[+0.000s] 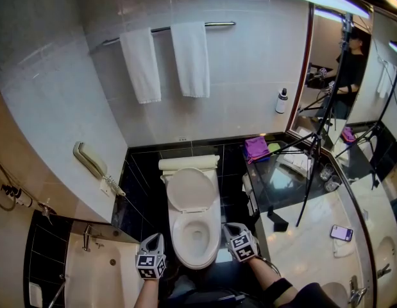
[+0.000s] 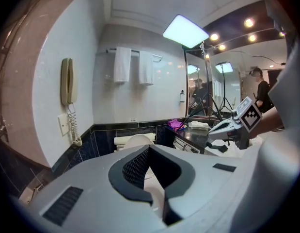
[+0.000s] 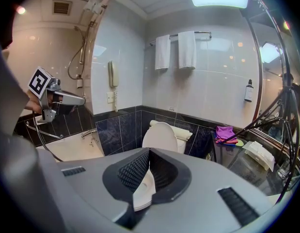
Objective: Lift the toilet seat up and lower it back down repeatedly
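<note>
Two big fixtures frame the room: a white bathtub point(image 1: 89, 271) near left and a dark glossy counter point(image 1: 281, 185) on the right, w/ a mirror point(image 1: 339, 69) on the wall at its far end. Btwn them, ctr, stands the toilet point(image 1: 197, 258). Its lid point(image 1: 190, 190) is upright against the tank point(image 1: 188, 163) at the far wall. The toilet seat point(image 1: 178, 233) appears to lie flat on the bowl, but it's white on white, so hard to confirm. Two white towels point(image 1: 190, 56) hang side by side on a rail, far wall, above the tank. A tripod stand point(image 1: 313, 153) rises at the counter's edge.

The left gripper point(image 1: 157, 238) sits just left of the bowl's near end and the right gripper point(image 1: 230, 227) just right of it. Neither can be seen touching the seat. Both are clenched: each one's own view shows the tips met w/ nothing pinched btwn them, only the white bowl showing beyond.

Smaller bits: a corded wall phone point(image 1: 89, 160) on the left wall above the tub, a purple cloth point(image 1: 256, 147) at the counter's far end, a bottle point(image 1: 282, 101) w/ a dark cap at the far wall by the mirror, and a smartphone point(image 1: 341, 233) lying on the pale top near right.
</note>
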### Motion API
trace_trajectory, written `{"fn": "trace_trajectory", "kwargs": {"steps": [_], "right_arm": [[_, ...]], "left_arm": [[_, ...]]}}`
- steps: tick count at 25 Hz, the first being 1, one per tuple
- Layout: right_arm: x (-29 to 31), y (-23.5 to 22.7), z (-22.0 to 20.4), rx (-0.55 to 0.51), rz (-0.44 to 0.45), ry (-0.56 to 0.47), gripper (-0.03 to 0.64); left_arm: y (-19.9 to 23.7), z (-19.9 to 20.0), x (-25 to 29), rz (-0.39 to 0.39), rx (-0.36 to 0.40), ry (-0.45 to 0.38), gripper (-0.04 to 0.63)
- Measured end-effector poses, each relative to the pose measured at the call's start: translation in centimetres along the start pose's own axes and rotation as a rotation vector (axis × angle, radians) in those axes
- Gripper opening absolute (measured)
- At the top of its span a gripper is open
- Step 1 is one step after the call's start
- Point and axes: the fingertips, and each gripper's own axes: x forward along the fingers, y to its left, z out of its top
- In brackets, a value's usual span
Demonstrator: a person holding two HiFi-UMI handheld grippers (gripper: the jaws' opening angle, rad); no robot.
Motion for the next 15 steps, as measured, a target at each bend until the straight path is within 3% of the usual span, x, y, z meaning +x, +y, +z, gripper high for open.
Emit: {"fn": "trace_trajectory", "kwargs": {"steps": [11,15], "right_arm": [[1.9,-2.3,-0.6,0.019,-0.043,-0.008,0.023],[3.9,-1.5,-2.9,0.085,-0.021,0.038,0.1]], "left_arm": [[0.1,-0.3,2.2,0.007,0.049,0.005,0.0],[0.6,-1.7,3.4,-0.012,0.064,0.026,0.0]]}}
